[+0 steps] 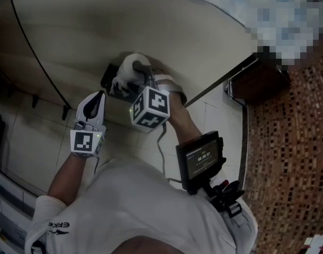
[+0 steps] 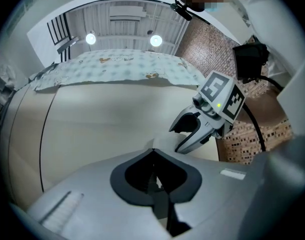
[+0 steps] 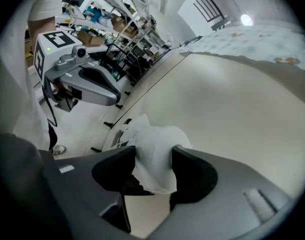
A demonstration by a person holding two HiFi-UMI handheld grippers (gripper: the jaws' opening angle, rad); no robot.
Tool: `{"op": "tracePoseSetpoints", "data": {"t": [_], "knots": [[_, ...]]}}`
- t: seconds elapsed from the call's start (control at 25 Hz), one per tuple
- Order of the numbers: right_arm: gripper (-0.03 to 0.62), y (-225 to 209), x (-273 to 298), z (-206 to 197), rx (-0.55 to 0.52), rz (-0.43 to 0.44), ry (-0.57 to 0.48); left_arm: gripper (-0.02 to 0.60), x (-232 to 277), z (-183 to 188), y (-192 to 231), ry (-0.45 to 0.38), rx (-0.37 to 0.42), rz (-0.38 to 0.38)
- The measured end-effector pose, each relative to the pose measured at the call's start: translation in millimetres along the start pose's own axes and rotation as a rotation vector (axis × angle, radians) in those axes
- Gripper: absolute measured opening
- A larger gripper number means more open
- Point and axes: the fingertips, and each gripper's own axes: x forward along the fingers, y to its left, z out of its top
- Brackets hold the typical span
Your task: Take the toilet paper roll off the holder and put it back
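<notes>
Right gripper view: right gripper [image 3: 153, 150] clamped on toilet paper roll [image 3: 151, 134], pads pressing both sides (ragged loose sheet sticking out at upper left). Head view: roll right at dark holder [image 1: 109, 80] on beige panel [image 1: 87, 25]; cannot tell whether seated on it. Left gripper [image 2: 153, 153] closed and empty, parked near the holder, clear of the roll.

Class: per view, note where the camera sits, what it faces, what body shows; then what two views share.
Head view: on the head, steeply down; forearms, left gripper, right gripper.
Left gripper view: along shut jaws at a beige panel.
Right gripper view: along jaws gripping the toilet paper roll.
Shared: head and right gripper views show the roll.
</notes>
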Motion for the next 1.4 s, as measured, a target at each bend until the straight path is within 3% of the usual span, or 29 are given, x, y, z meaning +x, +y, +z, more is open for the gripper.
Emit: {"op": "tracePoseSetpoints", "data": {"t": [0.32,0.56,0.76,1.2,1.4], "knots": [[0.242,-17.0,-45.5,-19.4,0.367,-0.113,-0.202,0.003,-0.8,5.1,-23.0,-0.004,0.002,-0.046],[0.239,-29.9,-74.4,-56.8,0.714,-0.148,-0.325,0.003,12.3,8.7,-43.6,0.006,-0.007,-0.076],[0.238,-26.3,-68.0,-100.7,0.992,-0.132,-0.394,0.003,33.1,-7.0,-49.9,0.016,-0.018,-0.109],[0.198,-16.7,-77.9,-161.0,1.528,-0.079,-0.677,0.003,46.0,-30.6,-61.1,0.04,-0.033,-0.122],[0.193,-11.1,-72.3,-167.4,1.613,-0.041,-0.713,0.003,47.7,-34.6,-60.9,0.056,-0.035,-0.118]]}}
